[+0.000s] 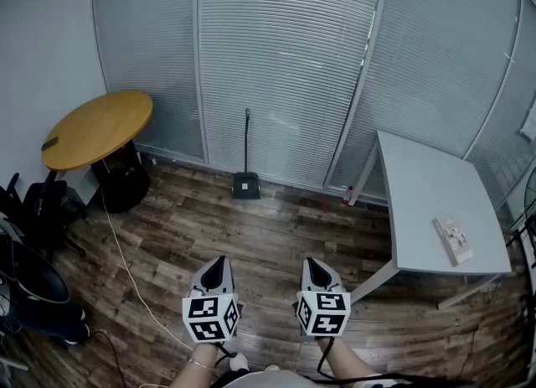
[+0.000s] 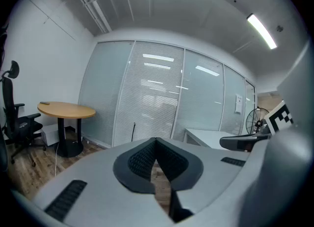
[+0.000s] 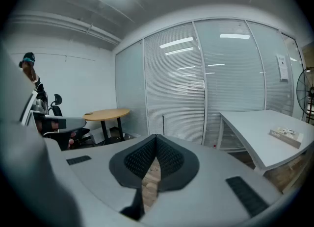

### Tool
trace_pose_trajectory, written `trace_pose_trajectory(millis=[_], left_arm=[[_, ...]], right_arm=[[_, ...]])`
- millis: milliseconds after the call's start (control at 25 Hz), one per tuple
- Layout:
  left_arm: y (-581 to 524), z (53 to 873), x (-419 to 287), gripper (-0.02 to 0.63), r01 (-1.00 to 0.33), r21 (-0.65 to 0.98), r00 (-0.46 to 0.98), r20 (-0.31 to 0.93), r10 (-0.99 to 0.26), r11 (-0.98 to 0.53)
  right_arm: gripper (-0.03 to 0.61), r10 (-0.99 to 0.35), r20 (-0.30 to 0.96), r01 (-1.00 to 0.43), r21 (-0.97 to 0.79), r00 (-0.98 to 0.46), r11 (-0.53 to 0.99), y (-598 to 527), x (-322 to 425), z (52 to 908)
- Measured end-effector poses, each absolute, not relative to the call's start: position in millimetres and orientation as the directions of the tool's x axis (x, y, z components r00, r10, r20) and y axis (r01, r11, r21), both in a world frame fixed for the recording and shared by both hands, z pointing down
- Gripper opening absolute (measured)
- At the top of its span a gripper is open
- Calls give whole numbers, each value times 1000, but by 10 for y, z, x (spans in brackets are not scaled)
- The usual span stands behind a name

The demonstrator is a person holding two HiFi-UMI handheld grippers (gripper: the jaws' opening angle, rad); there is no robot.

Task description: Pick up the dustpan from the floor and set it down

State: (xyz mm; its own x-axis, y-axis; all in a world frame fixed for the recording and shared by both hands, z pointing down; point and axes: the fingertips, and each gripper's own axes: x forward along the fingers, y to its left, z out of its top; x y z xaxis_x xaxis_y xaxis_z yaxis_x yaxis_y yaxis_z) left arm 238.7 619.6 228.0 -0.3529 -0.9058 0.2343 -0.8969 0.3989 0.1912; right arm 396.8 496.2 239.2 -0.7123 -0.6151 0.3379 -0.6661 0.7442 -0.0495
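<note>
Standing on the wood-plank floor [image 1: 268, 235] against the blind-covered glass wall [image 1: 285, 59], at 12 o'clock from both grippers and well apart from them: the dark dustpan [image 1: 246, 183], long handle [image 1: 247, 139] upright. Held low at 6 o'clock of the head view, side by side and aimed toward that wall: left gripper [image 1: 218, 262] and right gripper [image 1: 315, 262], each with a marker cube [image 1: 210, 317] nearest the camera. Jaws of both fully closed, tips meeting, nothing gripped; only floor planks visible through the slit below the tips in the two gripper views. At 10 o'clock, a round wooden table [image 1: 96, 128] on a black pedestal, with a black office chair [image 1: 38, 206] at 9 o'clock and a white cable [image 1: 126, 265] trailing over the floor from near the table's foot toward 7 o'clock. At 3 o'clock, a white rectangular table [image 1: 419, 185] bearing a small flat box [image 1: 453, 240] close to its near edge. Dustpan untouched, on the floor between the two tables.
</note>
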Motion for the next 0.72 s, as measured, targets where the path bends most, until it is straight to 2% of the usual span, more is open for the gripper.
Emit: trace_pose_trajectory(millis=[720], left_arm=[[6115,2397,1767,9,-912,163,-332,245,-911,376]], right_arm=[[32,-622,342,-689,-120,-704,714,4804,3286,2494]])
